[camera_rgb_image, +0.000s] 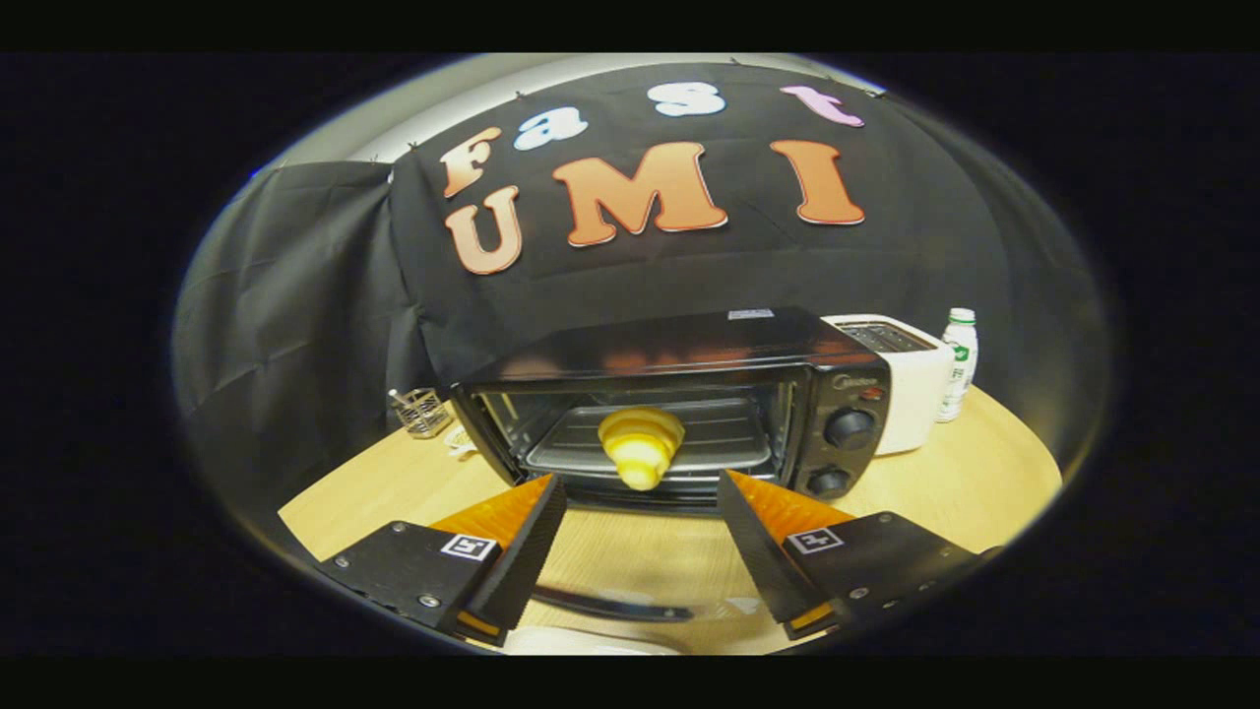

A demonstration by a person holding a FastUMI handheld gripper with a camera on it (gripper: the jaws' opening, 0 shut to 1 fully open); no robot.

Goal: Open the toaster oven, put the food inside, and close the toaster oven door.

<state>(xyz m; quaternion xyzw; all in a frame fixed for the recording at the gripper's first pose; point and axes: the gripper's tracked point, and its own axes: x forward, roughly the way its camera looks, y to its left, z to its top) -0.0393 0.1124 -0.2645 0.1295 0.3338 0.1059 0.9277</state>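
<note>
1. A wire basket (423, 411) is seen near the table's (984, 463) left edge, beside the toaster oven (679, 394).
2. The gripper (640, 551) is held spread and empty; the open door's handle (610, 604) lies between its fingers.
3. Straight ahead, the yellow pastry (640, 446) rests on the oven rack's front edge.
4. A white toaster (911, 384) and bottle (958, 362) stand rightward; their labels cannot be read.
</note>
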